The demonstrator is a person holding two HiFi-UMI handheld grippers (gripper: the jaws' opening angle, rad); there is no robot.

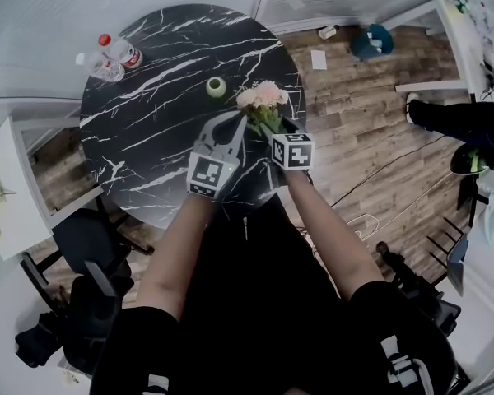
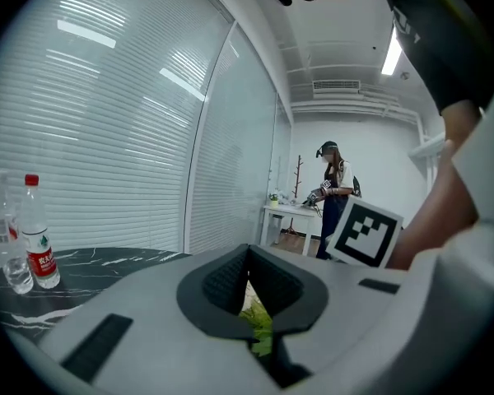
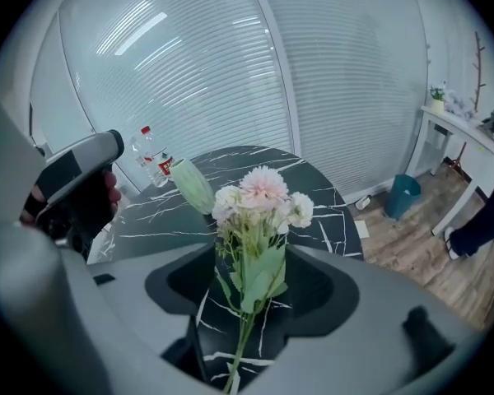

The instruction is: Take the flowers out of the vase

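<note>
The bouquet of pale pink and white flowers (image 3: 262,200) is shown out of the small pale-green vase (image 1: 216,87) and apparently laid on the round black marble table (image 1: 148,113). The right gripper (image 3: 259,262) is spread wide around the stems without contact, presumably for release. The left gripper (image 2: 248,257) is closed, seemingly empty.

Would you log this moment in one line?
left hand-held gripper: shut on pink-white flower bunch; right hand-held gripper: open around it; green vase: empty

Head view overhead; both gripper views share table (image 1: 148,113).
</note>
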